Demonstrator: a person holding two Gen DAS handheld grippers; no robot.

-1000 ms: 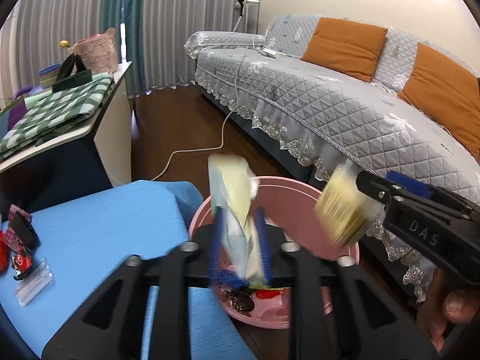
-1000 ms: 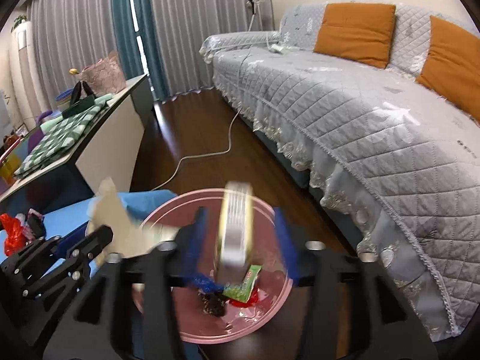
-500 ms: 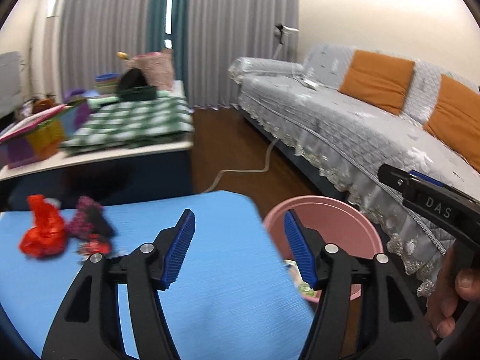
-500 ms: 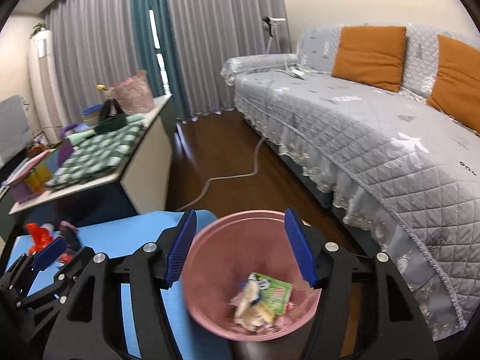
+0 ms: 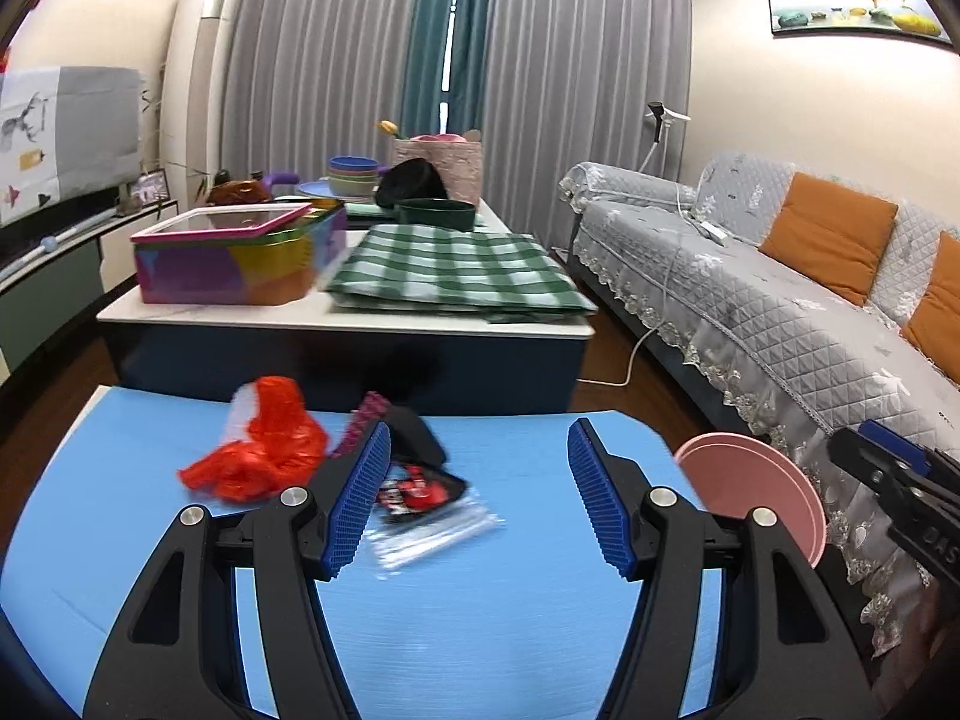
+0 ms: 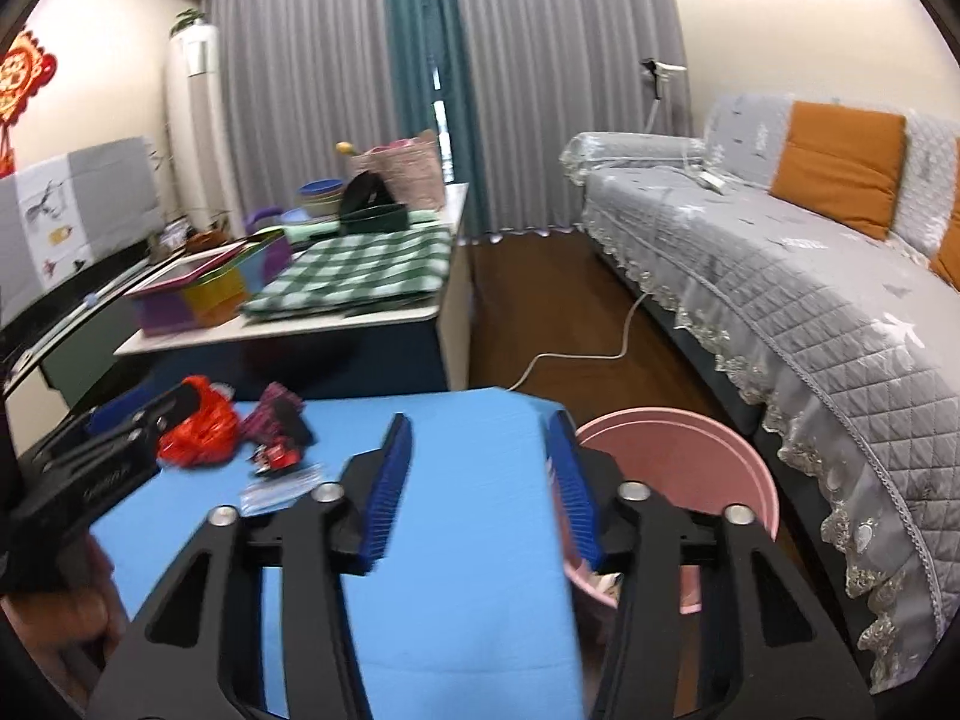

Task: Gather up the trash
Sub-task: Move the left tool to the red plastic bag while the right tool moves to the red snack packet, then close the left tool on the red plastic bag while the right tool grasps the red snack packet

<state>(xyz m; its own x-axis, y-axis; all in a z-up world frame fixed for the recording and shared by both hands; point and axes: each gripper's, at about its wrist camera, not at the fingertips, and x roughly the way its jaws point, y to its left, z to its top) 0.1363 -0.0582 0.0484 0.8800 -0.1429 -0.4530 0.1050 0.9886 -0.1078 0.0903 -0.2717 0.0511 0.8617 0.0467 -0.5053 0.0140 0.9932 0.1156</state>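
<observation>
Trash lies on the blue table top (image 5: 480, 630): a crumpled red plastic bag (image 5: 264, 450), a maroon and black wrapper (image 5: 414, 435), a red and black packet (image 5: 420, 489) and a clear zip bag (image 5: 432, 534). My left gripper (image 5: 478, 429) hangs open above the table just right of this pile, with nothing between its blue pads. My right gripper (image 6: 478, 420) is over the table's right part beside the pink bin (image 6: 672, 468); its jaws are closing and nothing is between them. The red bag (image 6: 201, 429) also shows in the right wrist view.
A low table carries a green checked cloth (image 5: 456, 270), a colourful box (image 5: 234, 258) and bowls behind the blue table. A grey quilted sofa (image 5: 750, 300) runs along the right. A white cable (image 6: 570, 354) lies on the wooden floor between them.
Both grippers let their wrappers fall into the pink bin, then swung left and up toward the trash on the blue table. The right jaws have narrowed since half a second ago.
</observation>
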